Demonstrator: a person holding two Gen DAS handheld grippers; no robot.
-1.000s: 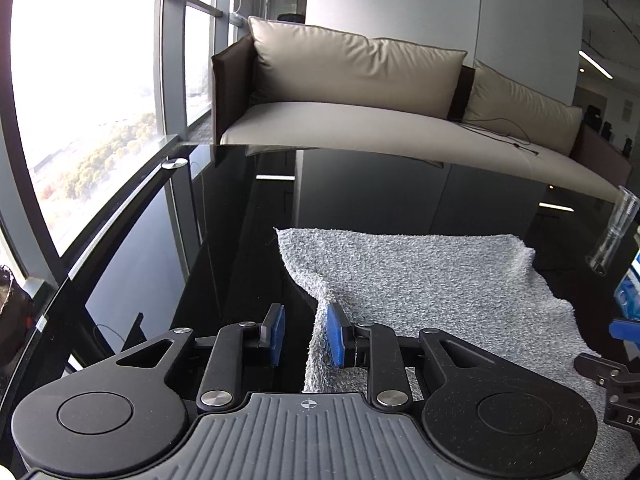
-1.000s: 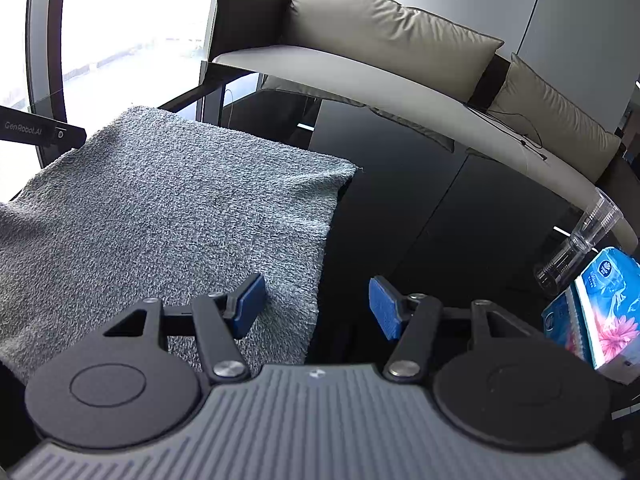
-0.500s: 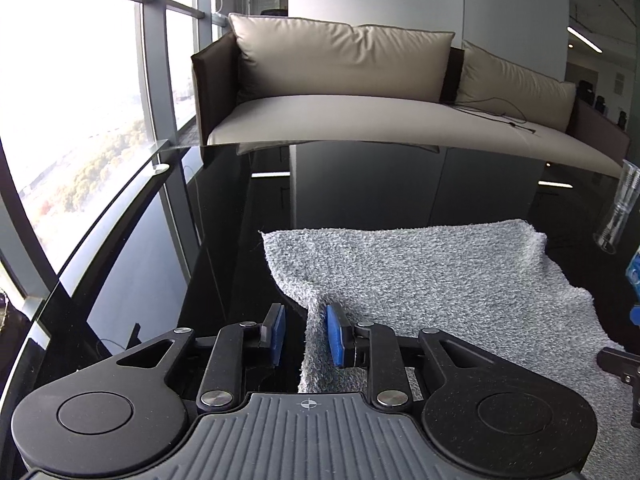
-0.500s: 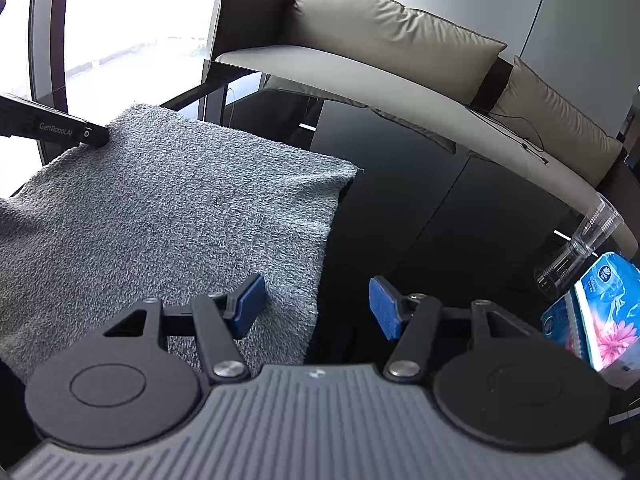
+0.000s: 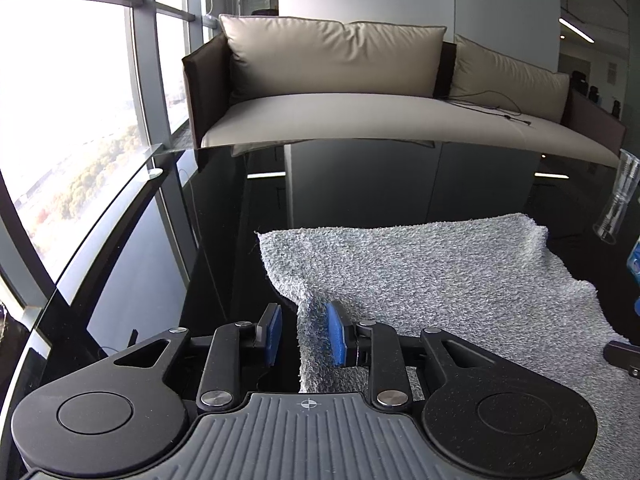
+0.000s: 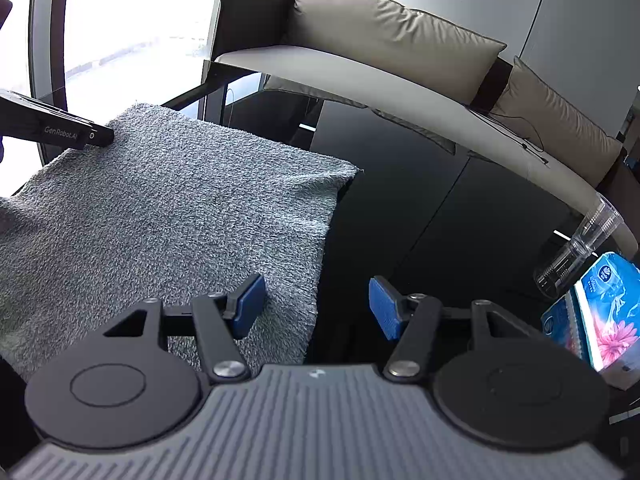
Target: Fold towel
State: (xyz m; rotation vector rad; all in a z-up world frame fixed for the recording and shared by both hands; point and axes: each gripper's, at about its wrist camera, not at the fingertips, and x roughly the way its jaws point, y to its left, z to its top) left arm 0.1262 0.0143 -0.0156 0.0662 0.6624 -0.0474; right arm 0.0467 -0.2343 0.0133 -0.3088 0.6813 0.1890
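Item: grey towel (image 6: 168,216), spread flat on black glass desk (image 6: 420,208). Left tongs (image 5: 303,334) narrowly parted, edge fold between, only one pad touching; right tongs (image 6: 316,306) released, straddling near edge. Risks: uneven pinches, skewed fold; towel sliding on glass towards plastic cup (image 6: 576,248).

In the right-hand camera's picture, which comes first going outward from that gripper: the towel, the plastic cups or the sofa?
Outward from the right gripper:
1. Grey towel, its right edge lying between the open fingers, spreading left.
2. Stack of clear plastic cups, lying on the black table at far right.
3. Beige sofa, beyond the table's far edge.
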